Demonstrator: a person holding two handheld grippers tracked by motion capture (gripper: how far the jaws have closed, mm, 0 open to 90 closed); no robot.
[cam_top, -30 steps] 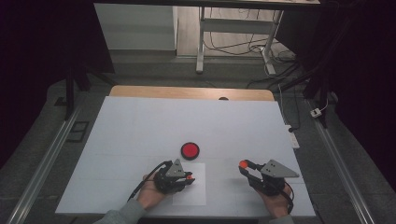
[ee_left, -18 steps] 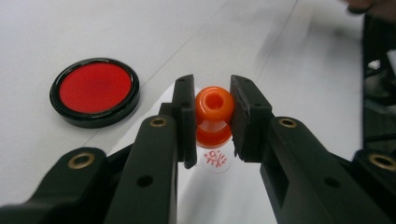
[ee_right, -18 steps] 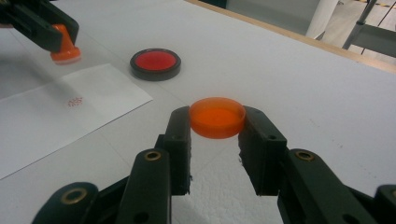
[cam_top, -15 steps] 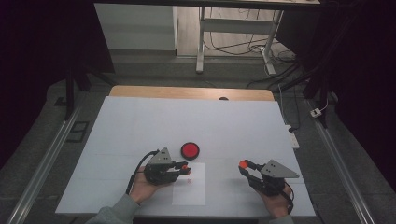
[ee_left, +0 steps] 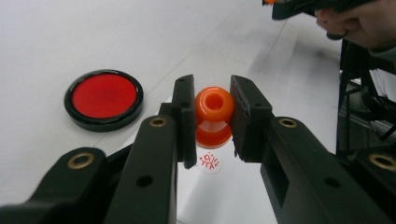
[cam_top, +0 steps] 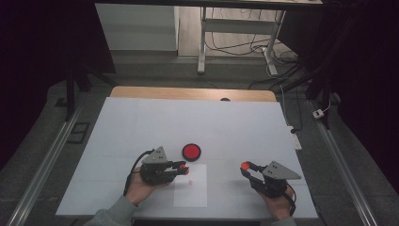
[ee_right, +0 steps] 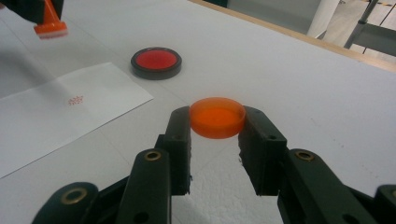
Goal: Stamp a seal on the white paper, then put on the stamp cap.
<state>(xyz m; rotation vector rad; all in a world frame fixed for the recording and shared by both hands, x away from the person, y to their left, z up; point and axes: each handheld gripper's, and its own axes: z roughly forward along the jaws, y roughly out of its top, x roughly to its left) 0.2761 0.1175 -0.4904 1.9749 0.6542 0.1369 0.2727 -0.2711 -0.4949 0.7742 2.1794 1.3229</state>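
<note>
Left tool (ee_left: 212, 116): I see its jaws pinching an orange stamp (ee_left: 213, 114) by the rounded knob, with the stamp's base pointing down, clear of the paper. Directly beneath the stamp, on the white sheet of paper (cam_top: 190, 188), sits a small red stamp mark (ee_left: 209, 161). From the high view the left tool (cam_top: 184, 166) hangs over the sheet's upper left corner.

Ink pad (ee_left: 103, 99): round, black rim, red centre, open on the desk (cam_top: 141, 122), just left of and beyond the left tool's jaws, off the paper.

Right tool (ee_right: 215, 122): I see the jaws clamped on an orange round lid (ee_right: 217, 116), held flat, just above the desk. In the high view the right tool (cam_top: 245, 167) is well apart from the paper, to its right.
</note>
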